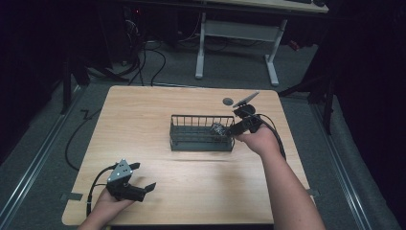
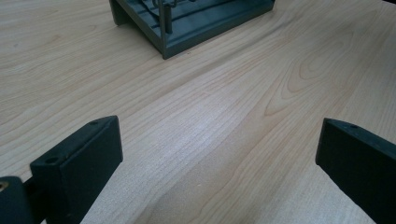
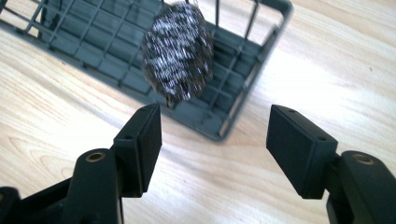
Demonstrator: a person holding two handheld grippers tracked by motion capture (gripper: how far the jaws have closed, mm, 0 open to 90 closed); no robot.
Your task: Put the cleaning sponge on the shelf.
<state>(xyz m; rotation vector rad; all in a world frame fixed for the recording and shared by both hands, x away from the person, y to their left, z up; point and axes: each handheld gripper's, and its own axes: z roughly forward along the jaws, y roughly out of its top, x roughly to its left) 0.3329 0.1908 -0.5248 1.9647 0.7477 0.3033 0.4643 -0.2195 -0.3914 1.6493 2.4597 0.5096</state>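
Since the steel-wool scrubber (image 3: 177, 56) sits blurred over the basket (image 1: 201, 142), placing seems nearly done; right gripper (image 3: 215, 133) open at 3 o'clock, left gripper (image 1: 139, 177) open, idle at 7.

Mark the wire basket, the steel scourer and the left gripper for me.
wire basket (image 1: 178, 141), high view, on its front wall.
steel scourer (image 3: 177, 53), right gripper view, on its middle.
left gripper (image 1: 142, 176), high view, midway between its open fingertips.

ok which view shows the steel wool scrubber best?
The right gripper view: the scrubber sits close and large against the grey basket's wire end, beyond the open jaws. The high view shows it as a small blur at the basket's right end. The left gripper view catches just a basket corner.
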